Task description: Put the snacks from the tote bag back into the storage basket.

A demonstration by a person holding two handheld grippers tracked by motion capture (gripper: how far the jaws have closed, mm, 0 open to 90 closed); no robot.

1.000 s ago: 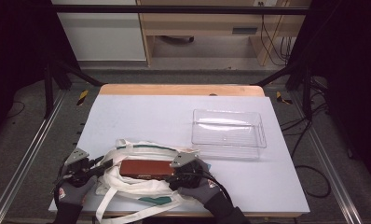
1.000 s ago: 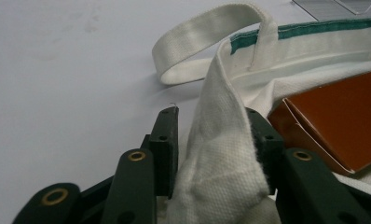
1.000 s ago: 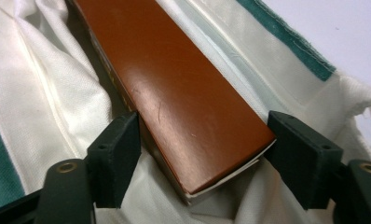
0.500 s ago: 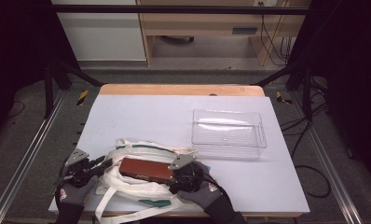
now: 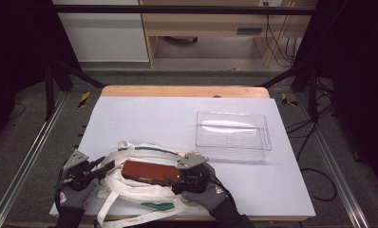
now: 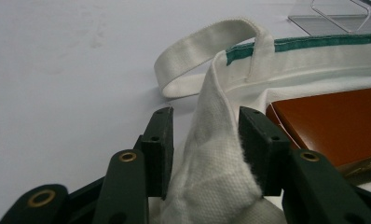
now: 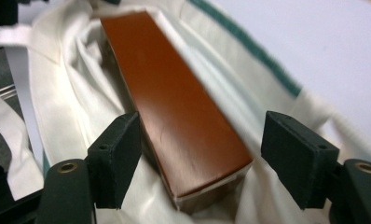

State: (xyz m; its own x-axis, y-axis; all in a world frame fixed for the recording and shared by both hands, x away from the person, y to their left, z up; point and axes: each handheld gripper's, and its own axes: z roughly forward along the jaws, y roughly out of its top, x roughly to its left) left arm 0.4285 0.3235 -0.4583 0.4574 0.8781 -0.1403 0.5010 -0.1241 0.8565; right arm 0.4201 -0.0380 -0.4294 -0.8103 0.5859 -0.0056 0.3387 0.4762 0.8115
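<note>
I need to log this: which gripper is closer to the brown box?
Right. The right gripper has the brown box between its open jaws; the left gripper sits beside it, around the tote bag edge.

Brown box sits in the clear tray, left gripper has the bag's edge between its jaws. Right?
Not quite. The brown box lies in the white cloth bag, not in the clear tray, as the high view shows. The left gripper does have the bag's edge between its jaws.

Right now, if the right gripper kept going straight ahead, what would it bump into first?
Most likely the brown box. It lies in the white cloth bag, its near end between the right gripper's open jaws. How close it is, I can't tell.
</note>
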